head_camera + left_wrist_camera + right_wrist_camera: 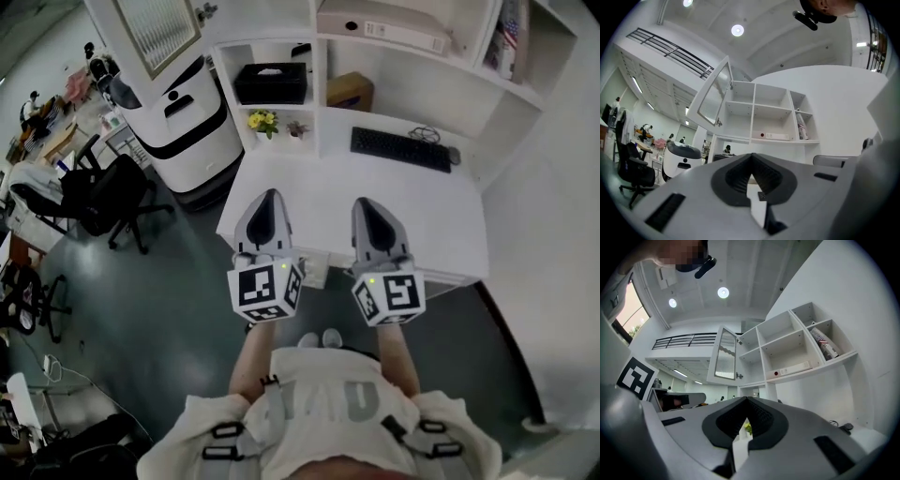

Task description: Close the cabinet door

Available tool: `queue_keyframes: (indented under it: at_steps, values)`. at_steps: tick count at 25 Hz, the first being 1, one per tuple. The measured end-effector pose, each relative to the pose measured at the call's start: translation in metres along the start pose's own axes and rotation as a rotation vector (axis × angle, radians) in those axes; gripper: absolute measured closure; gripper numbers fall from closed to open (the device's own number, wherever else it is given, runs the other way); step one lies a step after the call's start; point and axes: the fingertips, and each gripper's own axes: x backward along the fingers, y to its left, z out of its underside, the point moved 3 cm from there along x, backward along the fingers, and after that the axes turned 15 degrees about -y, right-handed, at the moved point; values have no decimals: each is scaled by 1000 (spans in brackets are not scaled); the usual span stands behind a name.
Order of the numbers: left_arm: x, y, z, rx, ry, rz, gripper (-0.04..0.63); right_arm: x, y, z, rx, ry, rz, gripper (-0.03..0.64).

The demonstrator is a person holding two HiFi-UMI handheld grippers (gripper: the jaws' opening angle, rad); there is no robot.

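Cabinet door (pixel 155 33) hangs wide open at the upper left corner of the white shelving, hinged on the shelving's left edge. Its ribbed glass panel juts out over a white machine (pixel 183 122) with a black band. A small handle sits near the door's free edge. The space between the door and the compartment it covers looks unobstructed.

Both tools are held low over the near edge of the tabletop (pixel 431 216), side by side and well apart from the door. The left hand-held gripper (pixel 269 199) has its jaws pressed together with nothing between them. The right hand-held gripper (pixel 367 204) is likewise closed and empty.

A keyboard (pixel 400 148) and mouse (pixel 454 156) lie toward the back right of the tabletop. A black box (pixel 271 82) sits in a cubby above yellow flowers (pixel 262 121). Left of the tabletop the dark floor is open as far as an office chair (pixel 108 197).

A long white box (pixel 792 369) on the middle shelf carries a red dot and a label, too small to read. Each marker cube (pixel 265 291) shows black-and-white square patterns, not letters.
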Motion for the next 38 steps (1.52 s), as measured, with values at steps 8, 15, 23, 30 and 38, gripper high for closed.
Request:
queue_keyframes:
  at_steps: [8, 15, 23, 30, 38]
  values:
    - [33, 70, -26, -137, -2, -241, 591, -53, 63, 22, -125, -5, -249, 614]
    - [84, 121, -54, -191, -31, -444, 591, -77, 122, 30, -205, -8, -416, 614]
    - [109, 149, -65, -220, -29, -556, 591, -86, 161, 38, -242, 3, -518, 614]
    - [103, 158, -69, -212, -51, -565, 589, -94, 164, 44, -244, 3, -537, 614]
    - [85, 155, -58, -143, -42, -479, 404, -101, 154, 54, -247, 27, -511, 614]
